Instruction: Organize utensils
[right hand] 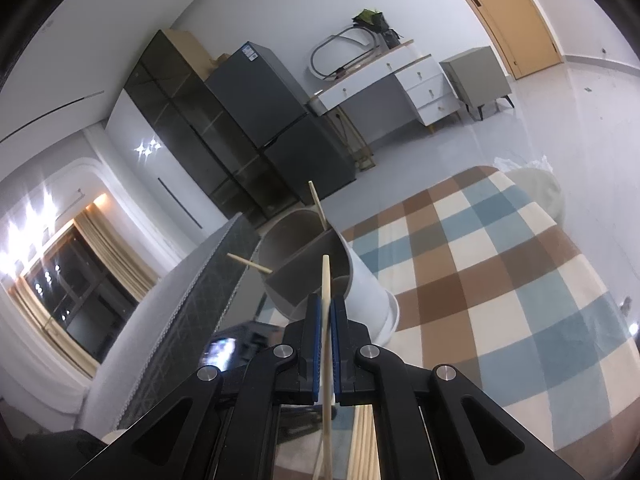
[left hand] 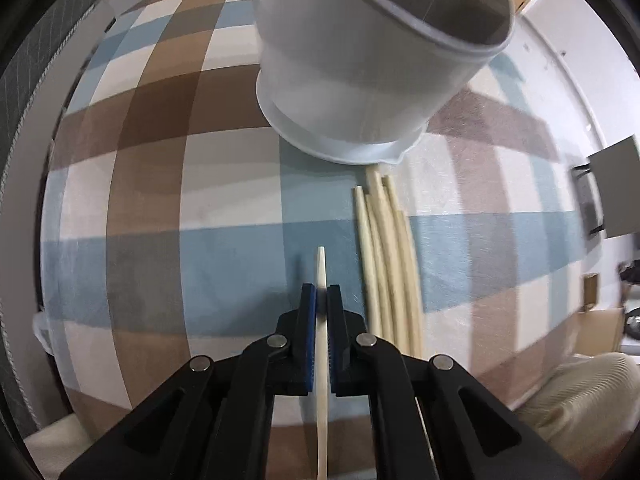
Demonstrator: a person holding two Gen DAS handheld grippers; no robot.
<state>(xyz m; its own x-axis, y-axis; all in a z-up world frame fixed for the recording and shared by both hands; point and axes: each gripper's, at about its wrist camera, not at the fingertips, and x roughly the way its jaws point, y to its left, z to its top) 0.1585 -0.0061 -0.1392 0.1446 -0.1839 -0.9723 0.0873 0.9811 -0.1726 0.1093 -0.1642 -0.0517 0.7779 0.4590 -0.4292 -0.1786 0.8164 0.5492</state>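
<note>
Chopsticks are the things to count: in the left wrist view the left gripper [left hand: 321, 294] is clamped on one pale chopstick [left hand: 322, 380], and to its right a bundle of about five more [left hand: 390, 264] lies on the checked cloth [left hand: 160, 160], tips just beside the base of the white divided holder [left hand: 360, 72]. In the right wrist view two chopsticks [right hand: 318, 206] lean in that holder [right hand: 360, 280], while the right gripper [right hand: 327, 304] pinches another chopstick [right hand: 327, 320] in front of its rim.
</note>
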